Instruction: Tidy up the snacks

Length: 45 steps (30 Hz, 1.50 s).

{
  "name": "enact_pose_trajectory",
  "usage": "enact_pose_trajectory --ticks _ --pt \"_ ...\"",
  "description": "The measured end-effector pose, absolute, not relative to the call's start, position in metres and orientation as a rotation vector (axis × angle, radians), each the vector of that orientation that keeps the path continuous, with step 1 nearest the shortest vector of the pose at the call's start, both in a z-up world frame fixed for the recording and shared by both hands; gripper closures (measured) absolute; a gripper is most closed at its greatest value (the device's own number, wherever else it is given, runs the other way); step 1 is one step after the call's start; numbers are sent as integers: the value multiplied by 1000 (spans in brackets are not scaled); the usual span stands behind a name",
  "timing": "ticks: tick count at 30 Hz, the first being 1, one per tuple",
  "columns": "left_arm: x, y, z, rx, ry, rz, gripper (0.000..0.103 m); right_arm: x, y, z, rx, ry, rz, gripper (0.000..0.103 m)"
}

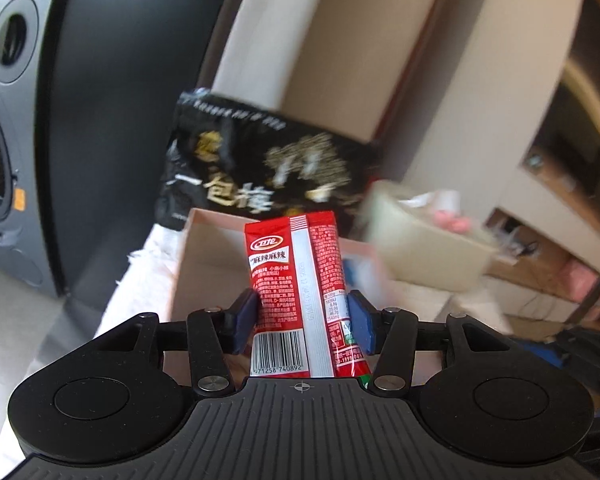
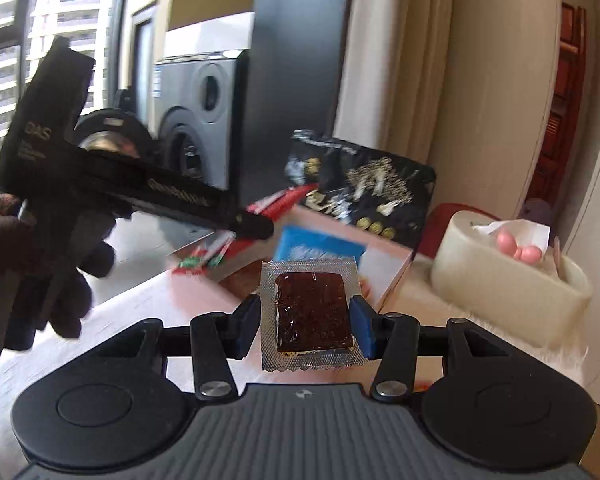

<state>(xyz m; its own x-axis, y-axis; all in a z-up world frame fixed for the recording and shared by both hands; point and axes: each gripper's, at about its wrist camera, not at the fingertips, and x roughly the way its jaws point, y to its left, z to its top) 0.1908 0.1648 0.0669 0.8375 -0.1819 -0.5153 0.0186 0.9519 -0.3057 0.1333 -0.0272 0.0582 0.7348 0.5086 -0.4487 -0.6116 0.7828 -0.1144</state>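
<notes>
The left gripper [image 1: 303,320] holds a long red snack packet [image 1: 296,280], barcode end nearest the camera; its jaws press on the packet's two long edges. The packet stands over the open cardboard box [image 1: 204,264], which serves as the landmark here. Behind the box, leaning against the cream wall, is a large black snack bag [image 1: 268,172] with gold print. To the right of the box sits a pale tissue holder [image 1: 424,240] on the white fluffy cover of the worktop [image 1: 152,264]. Left of the box, farther off, is a grey washing machine [image 1: 4,184].

The right gripper [image 2: 305,322] grips a small clear-wrapped dark brown square snack [image 2: 310,312], its jaws closed on the wrapper's side edges, with the snack just in front of the box. In the right wrist view a blue packet [image 2: 316,246] lies inside the box, and the left gripper, carried in a dark-gloved hand [image 2: 28,264], reaches over the box's left side with the red packet, which is blurred. The black bag stands behind the box, and the tissue holder is to its right.
</notes>
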Motion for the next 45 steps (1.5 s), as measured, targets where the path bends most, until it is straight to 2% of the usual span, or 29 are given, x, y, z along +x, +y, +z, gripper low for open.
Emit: enact_pose_trajectory --ticks 6,12,17,26,31,38,45 --pt "206 184 53 -322 586 -120 49 201 -1 40 -244 483 588 55" --pt "209 190 44 -328 615 -136 49 231 14 25 -233 557 625 54" --pt "211 189 45 -331 590 -118 48 219 7 23 -258 533 641 40" --pt "212 152 50 -123 642 -165 46 197 -48 44 -193 457 602 32" --pt "207 145 59 -41 599 -44 49 206 -76 41 -198 475 478 31" --pt "157 135 83 -63 517 -88 49 253 -146 11 -38 584 225 31" --pt "100 113 56 -110 603 -175 49 291 -176 -25 26 685 144 31"
